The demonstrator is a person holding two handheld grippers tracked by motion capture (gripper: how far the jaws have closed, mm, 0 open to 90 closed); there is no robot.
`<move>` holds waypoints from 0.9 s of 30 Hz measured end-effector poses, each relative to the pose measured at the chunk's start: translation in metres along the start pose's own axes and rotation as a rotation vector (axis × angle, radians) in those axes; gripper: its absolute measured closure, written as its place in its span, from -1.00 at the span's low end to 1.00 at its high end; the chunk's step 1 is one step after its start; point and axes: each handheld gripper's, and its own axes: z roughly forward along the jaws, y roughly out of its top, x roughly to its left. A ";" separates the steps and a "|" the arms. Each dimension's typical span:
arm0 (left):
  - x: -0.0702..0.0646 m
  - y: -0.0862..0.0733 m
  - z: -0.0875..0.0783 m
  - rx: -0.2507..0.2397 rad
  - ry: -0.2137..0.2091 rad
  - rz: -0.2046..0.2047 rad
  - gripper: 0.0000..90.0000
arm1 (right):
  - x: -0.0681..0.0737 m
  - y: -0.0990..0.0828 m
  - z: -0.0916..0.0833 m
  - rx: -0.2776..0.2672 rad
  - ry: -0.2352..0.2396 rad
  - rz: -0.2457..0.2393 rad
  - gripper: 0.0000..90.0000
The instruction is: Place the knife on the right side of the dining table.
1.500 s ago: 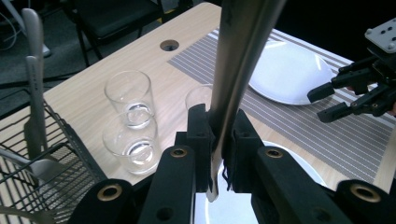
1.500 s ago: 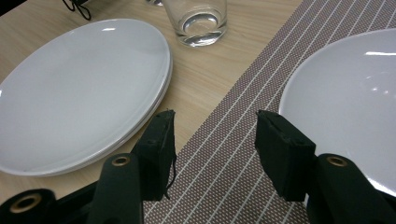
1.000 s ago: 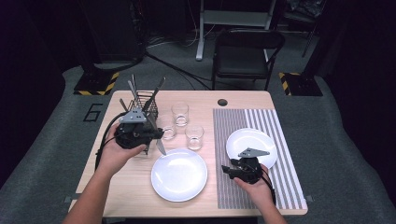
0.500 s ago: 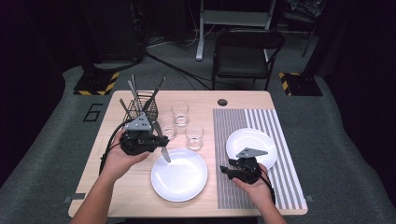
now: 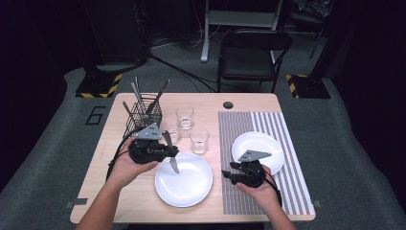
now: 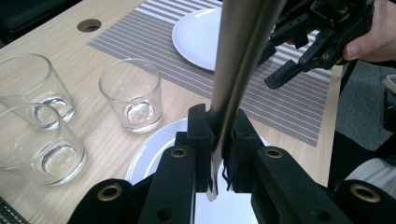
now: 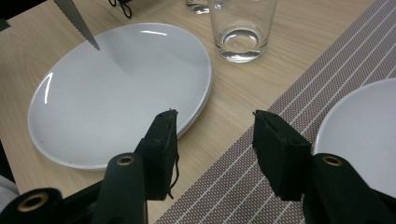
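My left gripper (image 5: 165, 152) is shut on a table knife (image 5: 171, 160), whose blade points down over the left rim of the large white plate (image 5: 186, 184). In the left gripper view the knife (image 6: 243, 56) stands clamped between the jaws of that gripper (image 6: 219, 135), above the large plate (image 6: 149, 154). At the plate's right edge, on the border of the striped placemat (image 5: 239, 129), my right gripper (image 5: 229, 175) stands open. Nothing is between the jaws of the right gripper (image 7: 215, 140); the knife's serrated tip (image 7: 77, 21) hangs over the large plate (image 7: 116, 93).
A small white plate (image 5: 261, 141) lies on the placemat. Three empty glasses (image 5: 184, 116) (image 5: 199, 140) (image 5: 171, 132) stand mid-table. A wire basket (image 5: 142, 115) with cutlery is at the back left. A dark chair (image 5: 251, 52) stands behind the table.
My left gripper has moved down and to the right with the knife, bringing the blade over the large plate's left rim. The right gripper has stayed in place.
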 end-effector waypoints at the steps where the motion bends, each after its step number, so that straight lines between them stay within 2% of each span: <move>1: 0.000 0.000 0.000 0.000 0.000 0.000 0.82 | 0.000 0.000 0.000 0.000 0.000 0.000 0.10; 6: 0.000 -0.001 0.004 0.010 -0.007 0.016 0.83 | 0.003 0.010 -0.001 0.006 0.040 -0.053 0.12; 10: -0.001 -0.001 0.007 0.012 -0.023 0.019 0.83 | 0.006 0.016 -0.001 0.038 0.083 -0.078 0.13; 27: -0.008 -0.003 0.024 0.044 -0.064 0.042 0.83 | 0.016 0.034 0.001 0.027 0.146 -0.169 0.23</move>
